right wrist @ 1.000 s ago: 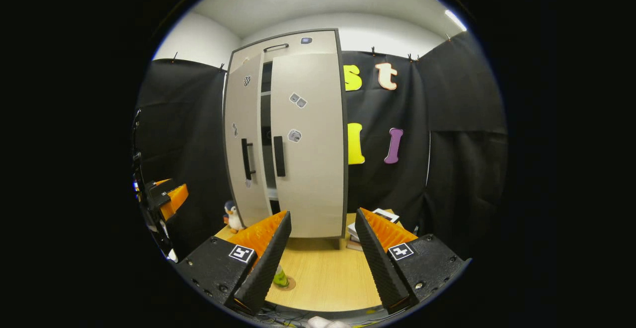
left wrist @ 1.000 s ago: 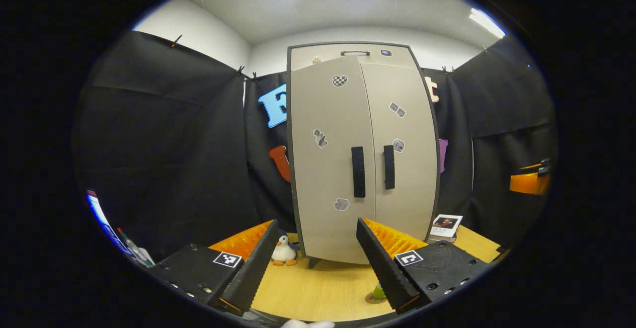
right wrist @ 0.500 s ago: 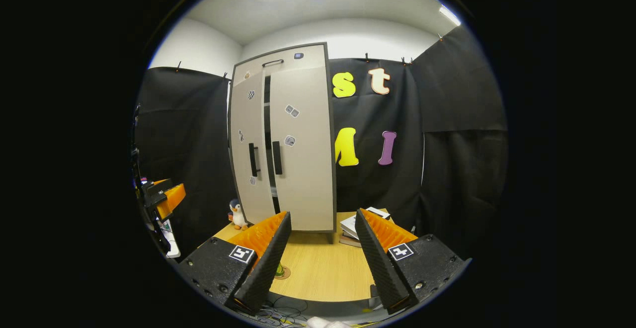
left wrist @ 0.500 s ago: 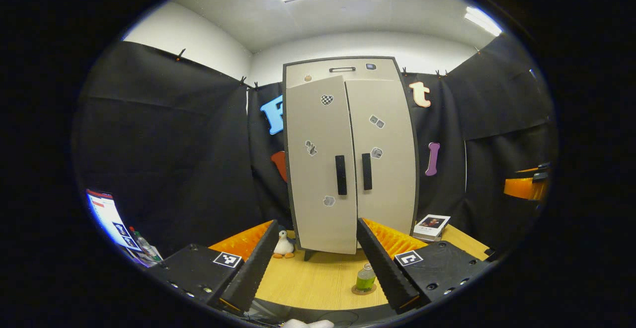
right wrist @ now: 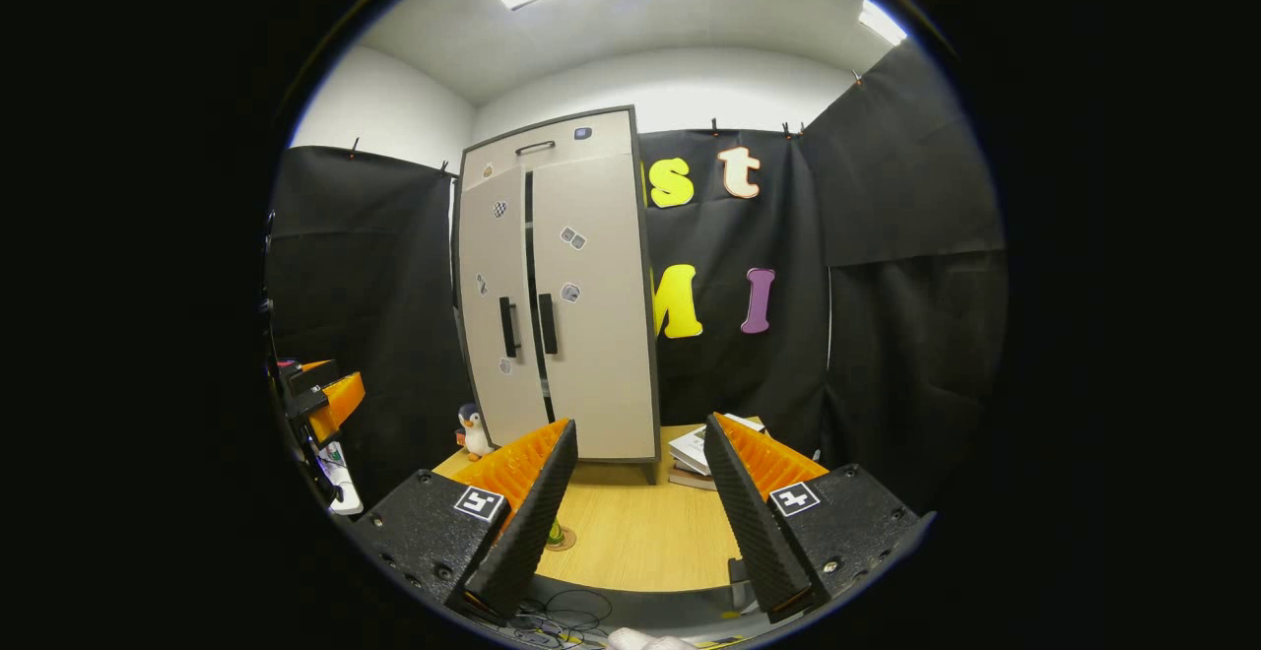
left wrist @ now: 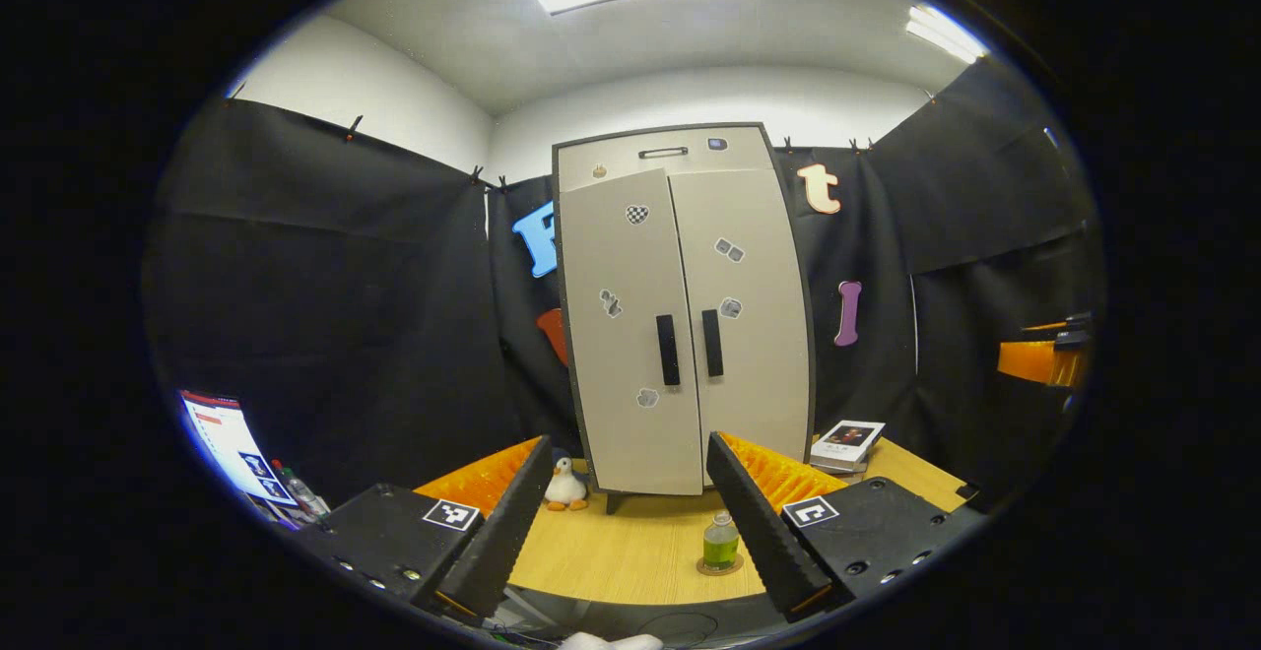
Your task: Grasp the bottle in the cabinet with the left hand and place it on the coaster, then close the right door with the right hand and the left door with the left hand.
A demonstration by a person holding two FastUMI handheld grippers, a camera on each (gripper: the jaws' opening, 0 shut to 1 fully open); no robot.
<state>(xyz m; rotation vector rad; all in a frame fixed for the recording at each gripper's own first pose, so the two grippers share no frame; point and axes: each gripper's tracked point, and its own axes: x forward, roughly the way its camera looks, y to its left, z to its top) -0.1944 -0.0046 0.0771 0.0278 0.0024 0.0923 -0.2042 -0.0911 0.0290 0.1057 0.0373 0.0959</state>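
Bottle (left wrist: 720, 543): on coaster (left wrist: 721, 566), just ahead of left gripper (left wrist: 630, 571); likely light, rigid, slick; grasp mid-body.
Doors (left wrist: 680, 325): near shut, ahead.
Left gripper: wide open, empty.
Right gripper (right wrist: 630, 571): wide open, empty.

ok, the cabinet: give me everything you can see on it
The cabinet is tall, with a dark frame and pale beige fronts, and stands upright on short dark feet at the back of the wooden table. It has two doors, each with a black vertical handle near the middle seam, and small stickers scattered on both. A top panel carries a slim handle. In the left gripper view the doors look shut; in the right gripper view a thin dark gap shows at the seam. Nothing touches it; a toy penguin and books sit beside it.
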